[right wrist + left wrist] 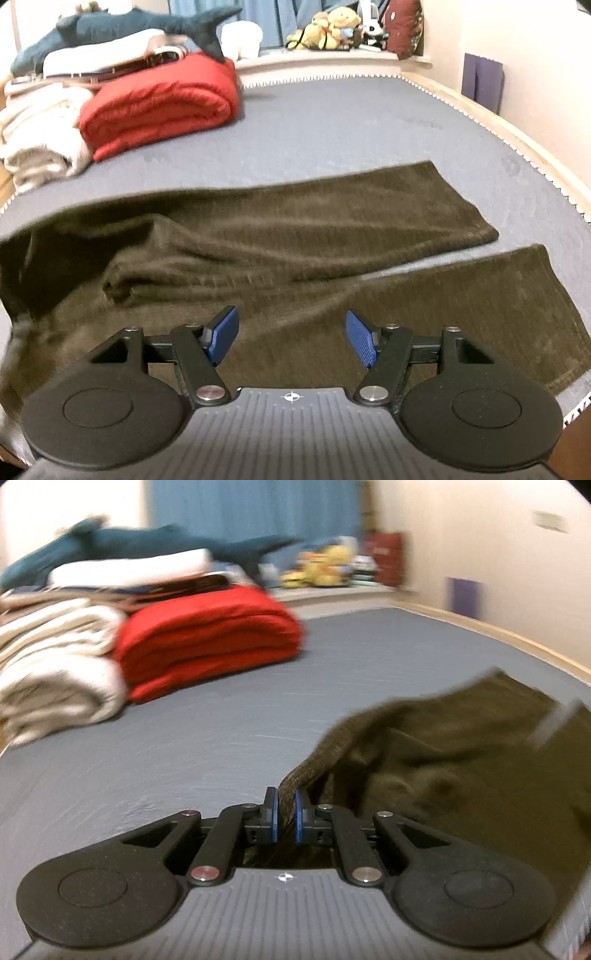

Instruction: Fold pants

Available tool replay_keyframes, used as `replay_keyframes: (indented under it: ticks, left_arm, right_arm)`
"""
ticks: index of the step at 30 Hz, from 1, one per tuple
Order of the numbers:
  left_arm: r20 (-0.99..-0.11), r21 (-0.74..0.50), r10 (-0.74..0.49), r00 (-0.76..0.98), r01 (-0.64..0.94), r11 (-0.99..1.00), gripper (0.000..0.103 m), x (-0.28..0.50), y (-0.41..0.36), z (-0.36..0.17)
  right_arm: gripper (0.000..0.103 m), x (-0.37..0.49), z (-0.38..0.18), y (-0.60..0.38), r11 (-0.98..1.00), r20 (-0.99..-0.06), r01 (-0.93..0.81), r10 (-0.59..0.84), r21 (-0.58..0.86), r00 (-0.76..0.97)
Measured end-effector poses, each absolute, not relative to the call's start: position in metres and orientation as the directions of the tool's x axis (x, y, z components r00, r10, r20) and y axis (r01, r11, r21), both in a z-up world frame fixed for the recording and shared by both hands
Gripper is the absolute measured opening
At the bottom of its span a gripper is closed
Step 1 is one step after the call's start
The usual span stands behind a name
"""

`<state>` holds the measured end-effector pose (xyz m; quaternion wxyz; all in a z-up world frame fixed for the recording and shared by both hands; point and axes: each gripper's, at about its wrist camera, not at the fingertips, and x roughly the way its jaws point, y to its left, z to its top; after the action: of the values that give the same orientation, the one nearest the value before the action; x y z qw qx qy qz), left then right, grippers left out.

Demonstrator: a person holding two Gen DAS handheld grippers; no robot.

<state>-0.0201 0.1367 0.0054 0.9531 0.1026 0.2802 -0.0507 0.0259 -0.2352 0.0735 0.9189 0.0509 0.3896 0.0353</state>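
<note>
Pants (pixel 295 236) of dark olive ribbed knit lie across the grey bed (pixel 332 122) ahead of my right gripper (pixel 291 338), both legs running off to its right, the nearer leg directly under its fingers and the farther one beyond, a narrow strip of bed showing between them toward the hems. My left gripper (pixel 286 810) is pinched tight on a fold of the ribbed edge, the blue pads (pixel 298 812) pressing the cloth from both sides and the fabric rising out of them toward the upper right. My right gripper hangs with its jaws wide apart and nothing between them, the cloth lying below. The risk I see from here: the pinch holds only a thin ridge of knit, and a quick pull could slip it free or drag the whole garment askew, since the other end is not held down. Bunched wrinkles ahead and left of my right gripper could get folded in as creases. The left view is smeared by motion blur, so I cannot tell whether I hold the waistband or another edge; the waist end runs out of the right view at left. A folded red blanket (pixel 159 107) and cream bedding (pixel 40 125) sit well ahead to the left.
</note>
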Motion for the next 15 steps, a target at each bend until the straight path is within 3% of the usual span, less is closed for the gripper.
replay_keyframes:
  ticks: [3, 5, 9, 12, 15]
  left_arm:
    - [-0.589, 0.187, -0.19, 0.785, 0.361, 0.914, 0.009, -0.046, 0.133, -0.014]
    - [-0.671, 0.16, -0.252, 0.697, 0.468, 0.869, 0.009, -0.055, 0.131, -0.039]
    - [-0.793, 0.197, -0.226, 0.565, 0.59, 0.783, 0.01, -0.061, 0.117, -0.081]
    - [-0.786, 0.189, -0.249, 0.566, 0.603, 0.775, 0.012, -0.061, 0.114, -0.071]
    - [-0.704, 0.145, -0.315, 0.637, 0.563, 0.814, 0.032, -0.049, 0.12, -0.042]
  right_arm:
    - [0.066, 0.038, 0.079, -0.239, 0.99, -0.692, 0.004, 0.097, 0.143, 0.716]
    - [0.066, 0.045, 0.078, -0.245, 0.986, -0.68, 0.038, 0.084, 0.162, 0.728]
    - [0.066, 0.068, 0.06, -0.262, 0.973, -0.705, 0.116, 0.061, 0.201, 0.707]
    - [0.066, 0.082, 0.048, -0.271, 0.959, -0.731, 0.149, 0.078, 0.24, 0.677]
    - [0.066, 0.091, 0.045, -0.278, 0.949, -0.729, 0.166, 0.088, 0.269, 0.679]
